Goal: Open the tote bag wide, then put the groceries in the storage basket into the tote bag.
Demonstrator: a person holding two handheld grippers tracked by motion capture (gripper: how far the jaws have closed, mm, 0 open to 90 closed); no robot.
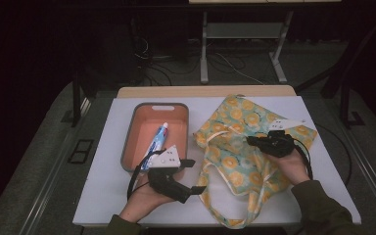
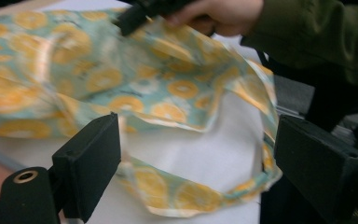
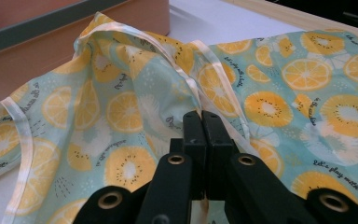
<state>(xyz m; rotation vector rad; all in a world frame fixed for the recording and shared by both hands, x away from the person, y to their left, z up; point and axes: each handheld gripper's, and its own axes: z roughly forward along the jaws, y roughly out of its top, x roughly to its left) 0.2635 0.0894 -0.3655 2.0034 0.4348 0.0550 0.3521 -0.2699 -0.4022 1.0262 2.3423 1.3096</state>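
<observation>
1. The cloth bag (image 1: 247, 142), printed with orange slices on pale green, lies right of centre in the high view, spread flat over the white table (image 1: 103, 186), its handles trailing toward the bottom edge of the frame.
2. The right gripper (image 1: 254, 141) sits over the middle of the bag in the high view. In the right gripper view its jaws are pressed together at bottom centre, pinching a fold of the bag's fabric beside the white-edged hem.
3. The left gripper (image 1: 192, 175) is at lower centre-left of the high view, held just off the bag's left edge. Its jaws are spread wide with nothing pressed between them.
4. In the left gripper view a handle loop (image 2: 177, 196) of the bag curves across the lower middle of the frame, between the two black jaws, while the right hand (image 2: 214, 14) shows at the top.
5. A grey tray (image 1: 181, 108) with an orange inside stands left of the bag, near the middle of the high view, touching or just beside the cloth.
6. A toothpaste tube (image 1: 157, 142) lies slanted inside that tray.
</observation>
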